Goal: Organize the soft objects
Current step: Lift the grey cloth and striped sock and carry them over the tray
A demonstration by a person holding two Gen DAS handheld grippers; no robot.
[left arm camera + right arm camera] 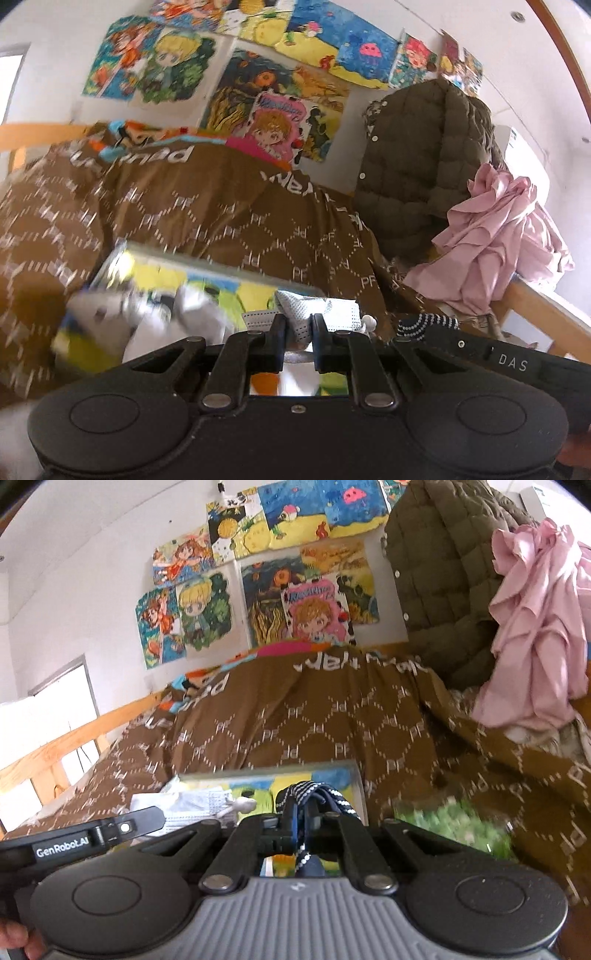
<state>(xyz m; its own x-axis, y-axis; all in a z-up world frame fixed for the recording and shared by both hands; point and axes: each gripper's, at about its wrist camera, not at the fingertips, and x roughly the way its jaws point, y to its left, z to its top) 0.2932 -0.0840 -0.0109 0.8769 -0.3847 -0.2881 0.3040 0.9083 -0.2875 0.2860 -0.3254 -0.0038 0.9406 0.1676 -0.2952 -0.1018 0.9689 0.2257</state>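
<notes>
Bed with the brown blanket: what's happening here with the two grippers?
A person is sorting small soft items over the brown patterned blanket. The left gripper is shut on a white dotted sock, the right gripper on a navy dotted sock. Both are lifted above a colourful picture board on the bed.

We see a matt brown woven blanket (332, 723) with pale dotted diamonds over the bed, beside a quilted, puffy olive jacket (417, 162) with small shiny snap buttons and a soft, smooth pink cloth (535, 627) falling in loose folds. Our left gripper (298, 325) is matt black plastic with dull metal rivets and pinches a white perforated mesh fabric (317, 306), while our right gripper (297, 816), black with a ribbed grey plastic body, clamps a navy knit piece with white dots (314, 794). The bed rail (74, 738) is pale bare wood, and the drawings (258, 74) on the wall look like matt paper
</notes>
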